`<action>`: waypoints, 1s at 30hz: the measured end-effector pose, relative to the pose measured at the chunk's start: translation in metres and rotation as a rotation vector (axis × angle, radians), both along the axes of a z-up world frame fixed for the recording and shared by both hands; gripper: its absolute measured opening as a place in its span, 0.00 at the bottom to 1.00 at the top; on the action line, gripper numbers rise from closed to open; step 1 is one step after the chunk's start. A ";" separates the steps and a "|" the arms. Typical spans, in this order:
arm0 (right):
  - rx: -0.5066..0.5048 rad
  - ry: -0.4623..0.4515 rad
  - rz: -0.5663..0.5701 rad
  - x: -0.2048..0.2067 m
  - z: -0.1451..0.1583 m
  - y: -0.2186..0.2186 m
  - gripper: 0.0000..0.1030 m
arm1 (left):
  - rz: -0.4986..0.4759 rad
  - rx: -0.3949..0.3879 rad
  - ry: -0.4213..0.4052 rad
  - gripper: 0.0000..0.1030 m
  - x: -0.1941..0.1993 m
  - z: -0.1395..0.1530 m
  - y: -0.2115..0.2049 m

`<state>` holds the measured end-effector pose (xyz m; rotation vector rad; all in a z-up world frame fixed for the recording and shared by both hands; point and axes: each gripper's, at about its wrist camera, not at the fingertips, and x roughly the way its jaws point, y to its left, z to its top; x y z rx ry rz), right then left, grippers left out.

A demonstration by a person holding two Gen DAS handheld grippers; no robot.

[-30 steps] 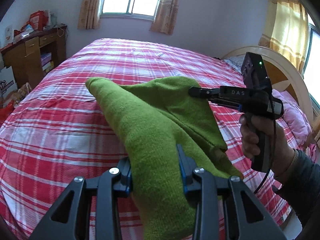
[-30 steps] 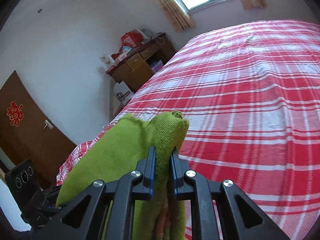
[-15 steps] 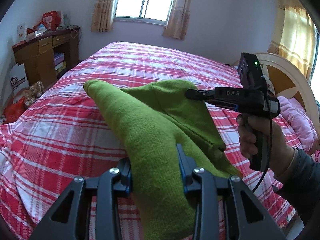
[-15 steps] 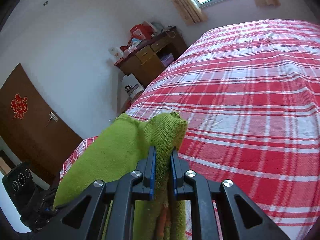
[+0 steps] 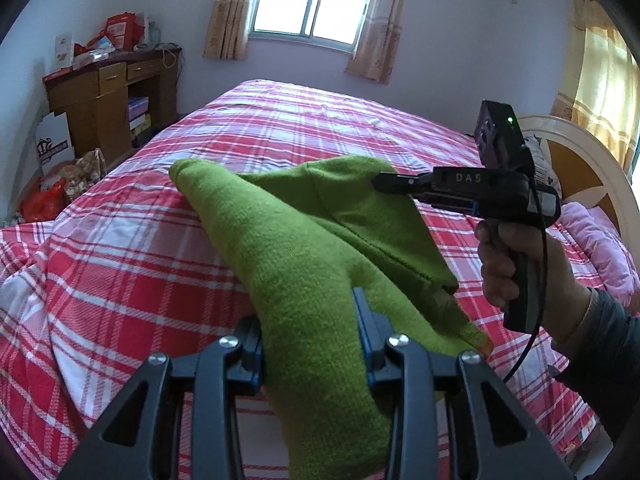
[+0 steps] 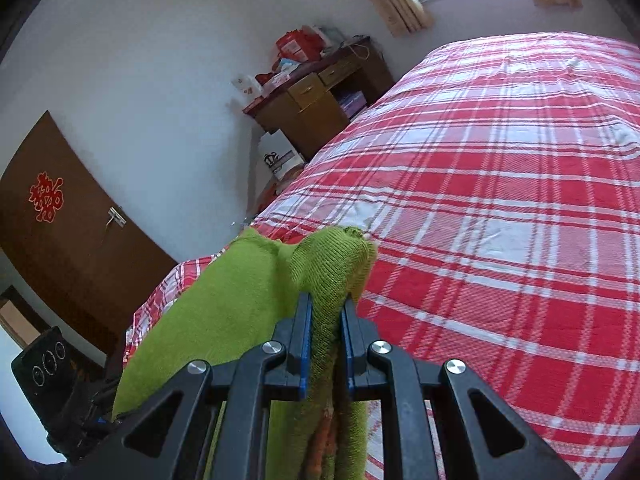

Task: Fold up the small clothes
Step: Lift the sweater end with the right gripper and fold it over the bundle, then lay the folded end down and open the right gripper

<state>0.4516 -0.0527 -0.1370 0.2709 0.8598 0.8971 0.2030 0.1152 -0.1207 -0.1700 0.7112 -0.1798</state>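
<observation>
Bedroom, one bed point(image 5: 120, 264) under a red-and-white plaid cover, nothing resting flat on it that I can see. One green knit garment point(image 5: 304, 264), and it's up off the bed, hanging in the air between my two grippers over the bed's near edge.

Left gripper point(image 5: 310, 340): fingers part-way apart, clamped on a thick bunched fold of the green knit; cloth fills the whole gap and spills down below the fingers.

Right gripper point(image 6: 325, 320): fingers narrow, pinching a thin doubled edge of the same garment; a small knob of knit sticks out past the tips. In the left wrist view that gripper point(image 5: 380, 181) comes in from the right, its tip on the garment's upper right corner, my right hand point(image 5: 516, 268) wrapped round the handle, dark sleeve, one black cable hanging off it, one green light lit on top.

Garment drapes in two visible folds between the two grips, a bit of orange showing at its lower hem.

Background count: one wooden desk point(image 5: 100, 100) at the far left corner beyond the bed, red boxes piled on it; two windows with yellow curtains; one brown door point(image 6: 60, 220) with a red paper cutout; one pink pillow point(image 5: 600, 248) by the cream headboard point(image 5: 580, 148).
</observation>
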 end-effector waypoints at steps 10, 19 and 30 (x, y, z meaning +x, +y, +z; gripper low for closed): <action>-0.005 0.025 -0.005 0.006 -0.011 0.003 0.12 | 0.015 -0.002 0.026 0.36 -0.004 -0.017 0.011; -0.003 0.040 -0.018 0.010 -0.019 -0.001 0.12 | 0.041 -0.012 0.062 0.43 -0.005 -0.031 0.016; -0.019 0.079 -0.043 0.018 -0.041 -0.007 0.12 | 0.088 0.015 0.070 0.65 -0.005 -0.039 0.017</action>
